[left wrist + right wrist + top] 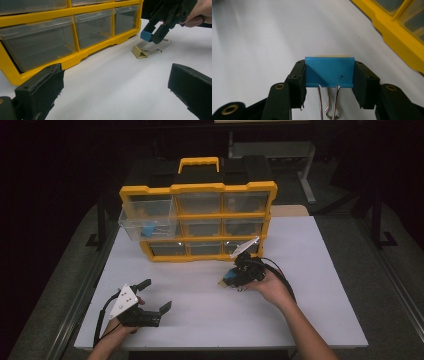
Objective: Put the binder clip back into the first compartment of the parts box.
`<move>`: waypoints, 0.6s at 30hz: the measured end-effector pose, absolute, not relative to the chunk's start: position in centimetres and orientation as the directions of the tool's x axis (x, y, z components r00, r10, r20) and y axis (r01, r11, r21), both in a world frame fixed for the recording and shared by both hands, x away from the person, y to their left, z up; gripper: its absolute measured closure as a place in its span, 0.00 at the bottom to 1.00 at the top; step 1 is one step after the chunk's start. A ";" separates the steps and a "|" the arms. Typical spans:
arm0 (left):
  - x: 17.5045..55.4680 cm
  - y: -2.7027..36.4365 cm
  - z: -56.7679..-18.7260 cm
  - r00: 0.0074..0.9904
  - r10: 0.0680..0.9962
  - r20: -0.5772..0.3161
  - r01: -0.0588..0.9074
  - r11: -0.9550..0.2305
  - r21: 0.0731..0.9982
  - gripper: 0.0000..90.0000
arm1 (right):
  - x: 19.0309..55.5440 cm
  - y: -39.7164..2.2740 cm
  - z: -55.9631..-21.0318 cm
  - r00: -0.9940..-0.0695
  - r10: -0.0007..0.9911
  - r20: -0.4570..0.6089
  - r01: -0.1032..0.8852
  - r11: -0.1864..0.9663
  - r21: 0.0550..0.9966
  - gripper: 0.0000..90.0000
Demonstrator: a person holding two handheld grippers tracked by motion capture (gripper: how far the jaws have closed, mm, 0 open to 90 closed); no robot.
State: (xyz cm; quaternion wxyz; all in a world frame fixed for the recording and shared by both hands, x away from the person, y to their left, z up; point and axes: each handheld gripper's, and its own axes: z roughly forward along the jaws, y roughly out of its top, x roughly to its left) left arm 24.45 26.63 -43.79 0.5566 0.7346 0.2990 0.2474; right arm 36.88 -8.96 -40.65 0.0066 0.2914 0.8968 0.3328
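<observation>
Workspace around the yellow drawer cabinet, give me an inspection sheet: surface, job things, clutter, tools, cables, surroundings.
Surface: white table, bare in front of the cabinet.
Job's things: blue binder clip clamped between the right tool's jaws; yellow binder clip lying on the table just below it; yellow drawer cabinet upright at the far side, its top-left drawer pulled out with blue items inside.
Clutter: nothing seen.
Grippers: right tool shut on the blue clip, close above the table; left tool open and holding nothing, near the front left edge.
Cables: black cable trailing from the right tool along the wrist.
Surroundings: dark; grey floor, frame rails beside the table.
</observation>
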 end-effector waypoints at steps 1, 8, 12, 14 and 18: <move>24.5 26.6 -43.8 0.699 0.715 0.030 0.164 -0.201 0.966 0.00 | 36.9 -9.0 -40.5 -0.831 0.529 0.171 0.513 0.612 0.602 0.54; 24.4 26.6 -43.8 0.698 0.716 0.026 0.165 -0.197 0.966 0.00 | 37.1 -9.0 -39.8 -0.834 0.520 0.183 0.511 0.604 0.612 0.54; 24.4 26.6 -43.8 0.697 0.717 0.026 0.166 -0.196 0.966 0.00 | 37.1 -8.8 -39.3 -0.839 0.513 0.181 0.503 0.606 0.616 0.54; 24.4 26.6 -43.8 0.696 0.717 0.027 0.166 -0.198 0.966 0.00 | 37.1 -8.7 -38.9 -0.838 0.506 0.203 0.510 0.595 0.622 0.54; 24.5 26.7 -43.8 0.698 0.715 0.022 0.166 -0.192 0.967 0.00 | 37.3 -8.6 -38.5 -0.842 0.500 0.203 0.504 0.591 0.630 0.54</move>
